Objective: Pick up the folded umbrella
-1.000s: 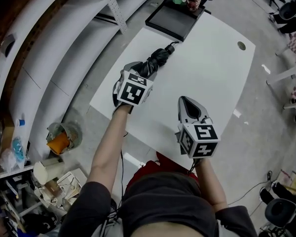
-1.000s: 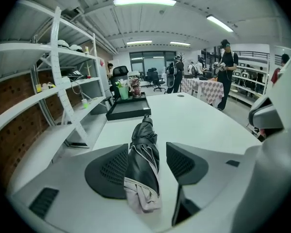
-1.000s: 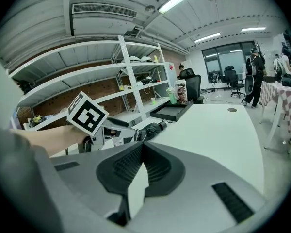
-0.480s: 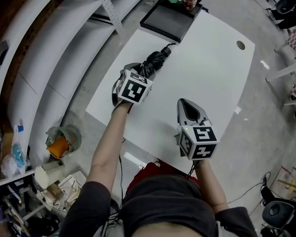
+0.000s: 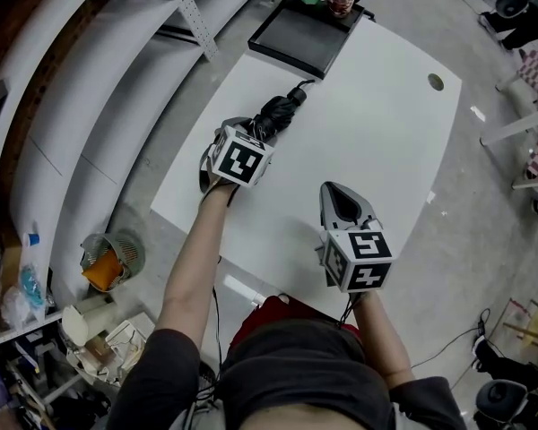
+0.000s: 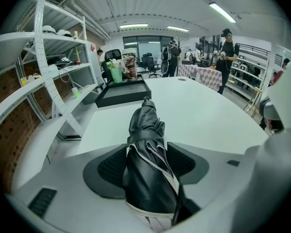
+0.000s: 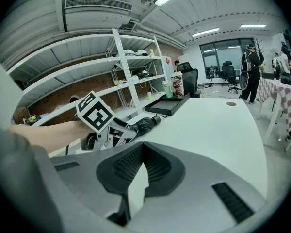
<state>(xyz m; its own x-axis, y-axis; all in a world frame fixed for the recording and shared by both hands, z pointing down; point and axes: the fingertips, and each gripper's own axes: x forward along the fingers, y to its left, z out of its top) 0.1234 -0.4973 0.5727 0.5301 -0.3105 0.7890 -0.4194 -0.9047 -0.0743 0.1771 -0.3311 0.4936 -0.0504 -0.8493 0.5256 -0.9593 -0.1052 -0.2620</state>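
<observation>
Black folded umbrella [image 6: 146, 130], clamped by left gripper [image 6: 143, 154], points lengthwise toward the tray [image 5: 300, 38]; right gripper [image 7: 141, 147] jaws closed.

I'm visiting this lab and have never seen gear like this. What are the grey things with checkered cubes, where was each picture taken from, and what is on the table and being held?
No robot here: a person holds a two-jaw tool in each hand. The overhead picture comes from a camera on their head, looking down at their arms. The other two come from cameras riding on each tool, looking along its jaws. The left hand-held gripper is closed on the folded umbrella, a black one, near the left edge of the white table. The right hand-held gripper has its jaws together on nothing, over the table's near side. The patterned cube on each is part of the tool. A black tray sits at the table's far end.
</observation>
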